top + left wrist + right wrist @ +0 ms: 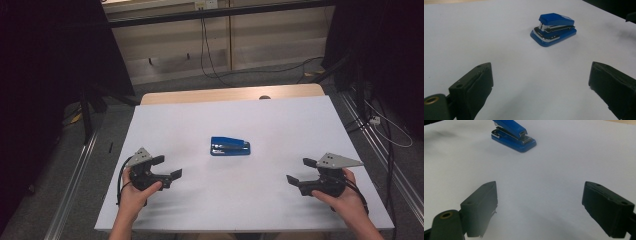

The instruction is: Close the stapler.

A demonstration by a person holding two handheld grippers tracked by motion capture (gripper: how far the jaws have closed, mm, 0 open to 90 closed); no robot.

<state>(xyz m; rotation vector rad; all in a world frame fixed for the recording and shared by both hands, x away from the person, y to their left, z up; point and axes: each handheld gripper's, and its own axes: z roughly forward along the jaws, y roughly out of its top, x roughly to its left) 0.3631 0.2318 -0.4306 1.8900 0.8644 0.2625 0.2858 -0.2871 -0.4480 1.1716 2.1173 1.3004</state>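
High view: the left gripper (166,168), black and hand-held, rests low at the white table's (165,125) left side, jaws wide apart and empty. A small blue plastic stapler (229,146) lies mid-table, probably the target. The right gripper (299,171) mirrors it, spread, aimed inward.

My left gripper (166,167) and my right gripper (300,171), both with jaws spread wide, face bare white table (280,120) on every side, the only obstacle being the blue stapler (230,146) lying between them, well apart from each.
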